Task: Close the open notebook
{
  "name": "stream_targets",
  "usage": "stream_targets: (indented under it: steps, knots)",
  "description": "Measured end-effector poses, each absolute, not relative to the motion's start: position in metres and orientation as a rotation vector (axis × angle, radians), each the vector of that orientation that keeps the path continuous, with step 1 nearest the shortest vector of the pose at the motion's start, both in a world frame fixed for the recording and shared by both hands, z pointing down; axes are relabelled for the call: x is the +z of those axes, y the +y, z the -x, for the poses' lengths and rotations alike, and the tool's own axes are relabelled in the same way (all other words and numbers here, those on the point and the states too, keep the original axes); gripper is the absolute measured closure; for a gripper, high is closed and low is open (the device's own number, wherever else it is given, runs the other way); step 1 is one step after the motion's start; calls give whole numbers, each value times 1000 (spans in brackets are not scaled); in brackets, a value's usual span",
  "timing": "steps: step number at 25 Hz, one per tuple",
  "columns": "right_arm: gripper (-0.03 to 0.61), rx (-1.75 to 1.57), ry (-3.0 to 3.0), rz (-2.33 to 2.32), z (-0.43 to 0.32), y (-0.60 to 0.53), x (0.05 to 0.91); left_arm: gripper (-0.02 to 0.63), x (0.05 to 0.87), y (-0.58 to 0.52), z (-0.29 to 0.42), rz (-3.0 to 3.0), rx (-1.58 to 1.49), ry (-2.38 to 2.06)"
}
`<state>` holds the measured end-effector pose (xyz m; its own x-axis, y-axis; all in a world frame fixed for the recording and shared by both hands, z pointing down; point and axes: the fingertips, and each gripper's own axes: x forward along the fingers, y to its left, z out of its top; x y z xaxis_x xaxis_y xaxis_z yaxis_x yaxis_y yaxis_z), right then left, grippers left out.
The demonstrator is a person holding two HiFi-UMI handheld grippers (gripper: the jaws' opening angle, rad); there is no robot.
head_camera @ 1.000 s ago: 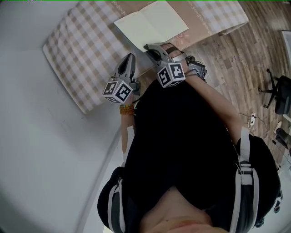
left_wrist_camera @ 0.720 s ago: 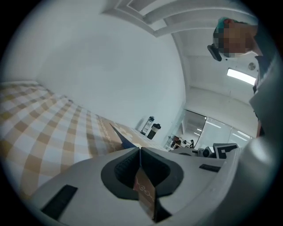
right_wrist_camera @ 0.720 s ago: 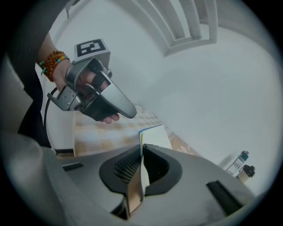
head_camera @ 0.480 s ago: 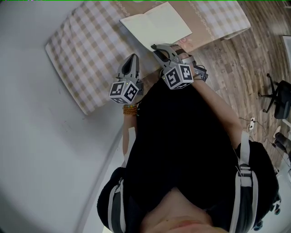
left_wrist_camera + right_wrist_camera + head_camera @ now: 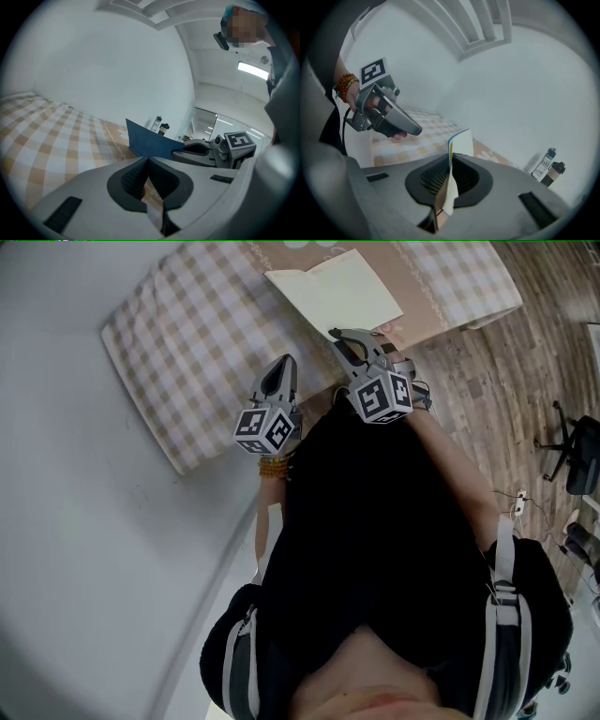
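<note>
The open notebook [image 5: 337, 292] lies on the checked tablecloth [image 5: 187, 352] at the top of the head view, cream pages up. My right gripper [image 5: 345, 337] is shut on its near edge. In the right gripper view a cream leaf with a blue edge [image 5: 461, 143] stands upright between the pads. Seen from the left gripper view, the blue cover [image 5: 154, 140] rises tilted off the cloth with the right gripper [image 5: 187, 151] on it. My left gripper [image 5: 281, 367] hovers just left of the notebook over the cloth, shut with nothing held.
Two bottles [image 5: 546, 164] stand on the table beyond the notebook, near the white wall. The table's near edge runs under both grippers. Wooden floor [image 5: 487, 381] and an office chair [image 5: 577, 442] lie to the right.
Both grippers have shifted right and slightly up in the head view. The notebook's near side has lifted with the right gripper, and its spread looks narrower.
</note>
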<state>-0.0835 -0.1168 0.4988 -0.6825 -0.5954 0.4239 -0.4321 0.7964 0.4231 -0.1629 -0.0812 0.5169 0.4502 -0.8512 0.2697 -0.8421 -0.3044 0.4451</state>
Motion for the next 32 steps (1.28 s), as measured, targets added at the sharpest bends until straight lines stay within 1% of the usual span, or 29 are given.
stream_targets:
  steps: [9, 14, 18, 23, 27, 32]
  knots:
    - [561, -313, -2444, -830, 79, -138, 494, 618, 518, -96, 166, -2186, -9, -1388]
    - [561, -307, -2434, -857, 59, -124, 492, 618, 519, -80, 154, -2186, -3, -1384]
    - [558, -309, -2435, -863, 67, -156, 490, 618, 514, -110, 170, -2199, 3, -1391]
    - [554, -231, -2428, -901, 46, -156, 496, 618, 516, -107, 167, -2204, 33, -1388]
    - [554, -78, -2471, -961, 45, -186, 495, 618, 514, -128, 182, -2206, 29, -1393]
    - [548, -68, -2457, -974, 13, -150, 501, 618, 516, -85, 155, -2215, 30, -1395]
